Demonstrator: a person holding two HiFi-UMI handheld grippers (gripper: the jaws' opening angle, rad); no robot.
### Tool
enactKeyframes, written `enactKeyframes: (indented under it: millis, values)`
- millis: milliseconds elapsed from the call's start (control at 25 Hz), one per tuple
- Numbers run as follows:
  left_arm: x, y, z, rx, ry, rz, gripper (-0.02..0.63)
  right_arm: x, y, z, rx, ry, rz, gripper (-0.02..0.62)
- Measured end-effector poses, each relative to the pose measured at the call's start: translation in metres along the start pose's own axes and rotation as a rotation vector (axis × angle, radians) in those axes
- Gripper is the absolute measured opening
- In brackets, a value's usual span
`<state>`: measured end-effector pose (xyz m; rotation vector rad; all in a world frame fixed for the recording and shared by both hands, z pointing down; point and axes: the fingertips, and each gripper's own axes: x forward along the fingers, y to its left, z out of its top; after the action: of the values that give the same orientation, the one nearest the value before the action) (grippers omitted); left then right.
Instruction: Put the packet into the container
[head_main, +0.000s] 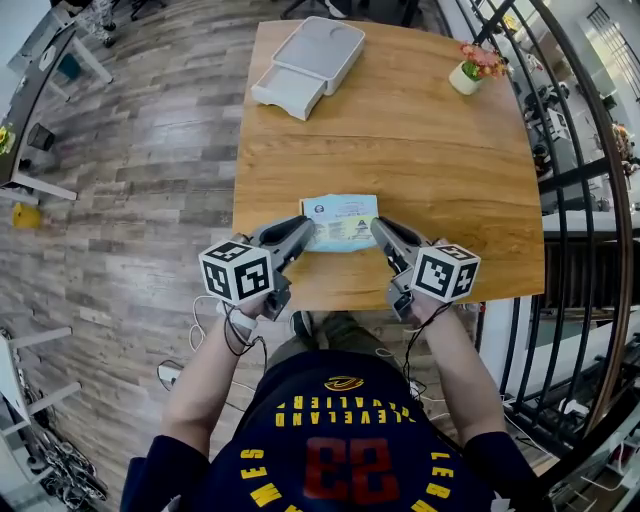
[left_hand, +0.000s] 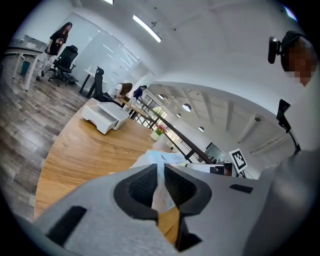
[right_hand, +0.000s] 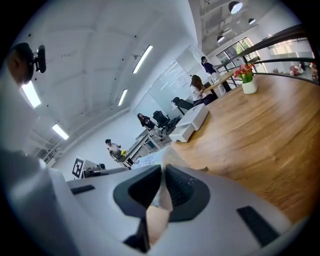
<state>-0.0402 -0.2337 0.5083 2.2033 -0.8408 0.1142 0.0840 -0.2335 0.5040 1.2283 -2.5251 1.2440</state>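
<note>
A pale blue-and-white packet (head_main: 340, 222) lies near the front edge of the wooden table (head_main: 400, 130). My left gripper (head_main: 303, 230) is shut on the packet's left edge; the thin film (left_hand: 161, 192) sits pinched between its dark pads. My right gripper (head_main: 378, 228) is shut on the packet's right edge, with the film (right_hand: 163, 192) caught between its pads. The white container (head_main: 308, 64), a drawer-like box, stands at the table's far left corner, well beyond both grippers.
A small pot of flowers (head_main: 470, 68) stands at the far right of the table. A black railing (head_main: 560, 180) runs along the right side. Wood floor (head_main: 130, 170) lies to the left, with desks and chairs beyond. People stand at the far end of the room.
</note>
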Motion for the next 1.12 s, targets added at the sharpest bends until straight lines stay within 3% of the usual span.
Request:
enactKeyframes:
  millis: [1120]
  values:
    - [0.025,0.04,-0.031,-0.027,0.059,0.055,0.04,0.031,-0.043,-0.036,-0.011,0.076,-0.032,0.038]
